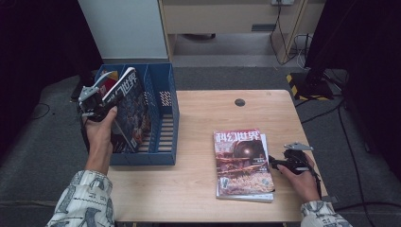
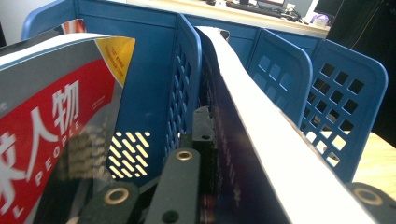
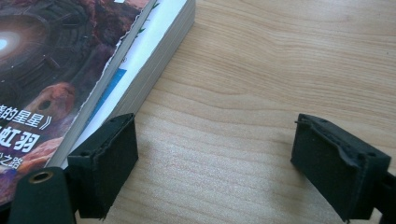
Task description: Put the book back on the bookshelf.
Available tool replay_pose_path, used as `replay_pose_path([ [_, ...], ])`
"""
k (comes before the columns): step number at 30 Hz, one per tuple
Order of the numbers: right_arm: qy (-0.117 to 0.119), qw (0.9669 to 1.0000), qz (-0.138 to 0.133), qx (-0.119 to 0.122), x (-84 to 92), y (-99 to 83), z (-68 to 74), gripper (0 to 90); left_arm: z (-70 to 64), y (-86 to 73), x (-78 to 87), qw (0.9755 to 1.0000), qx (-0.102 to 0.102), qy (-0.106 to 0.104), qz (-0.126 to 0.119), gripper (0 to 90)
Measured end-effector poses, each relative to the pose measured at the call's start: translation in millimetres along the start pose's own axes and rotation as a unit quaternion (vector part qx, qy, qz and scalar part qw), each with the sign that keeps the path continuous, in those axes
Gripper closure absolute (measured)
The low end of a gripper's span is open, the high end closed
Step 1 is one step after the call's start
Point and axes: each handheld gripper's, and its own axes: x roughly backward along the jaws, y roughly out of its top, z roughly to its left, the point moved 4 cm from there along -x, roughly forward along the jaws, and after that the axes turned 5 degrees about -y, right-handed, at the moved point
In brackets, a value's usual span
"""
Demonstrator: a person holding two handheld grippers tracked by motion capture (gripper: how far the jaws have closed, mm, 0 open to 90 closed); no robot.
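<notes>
- The left gripper [image 1: 101,101] is clamped on the top edge of a dark magazine [image 1: 130,106], standing tilted in the blue file rack [image 1: 165,123], in the compartment directly beneath the gripper; a red-covered magazine [image 2: 46,140] leans just beside it.
- It looks thin, glossy and floppy: likely to sag and slip unless pinched near the spine.
- The right gripper [image 3: 224,163] rests on the table [image 3: 280,70] with jaws spread, empty, just beside the stack of magazines [image 1: 243,163].
</notes>
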Motion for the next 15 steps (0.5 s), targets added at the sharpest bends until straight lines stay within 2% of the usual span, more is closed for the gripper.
replay_pose_path([
  [6,0.001,1.0000,0.001,-0.001,-0.1,0.1,0.2,14.3,-1.4,1.5,-6.8,1.0000,0.001,0.000,-0.006,81.9],
  [9,0.001,1.0000,0.001,-0.001,-0.1,0.1,0.2,14.4,-1.9,0.0,-9.3,1.0000,-0.005,0.003,-0.003,81.9],
  [15,0.001,1.0000,0.001,-0.001,0.0,0.1,0.3,14.4,2.6,-2.0,-8.7,1.0000,-0.001,0.006,-0.005,81.8],
])
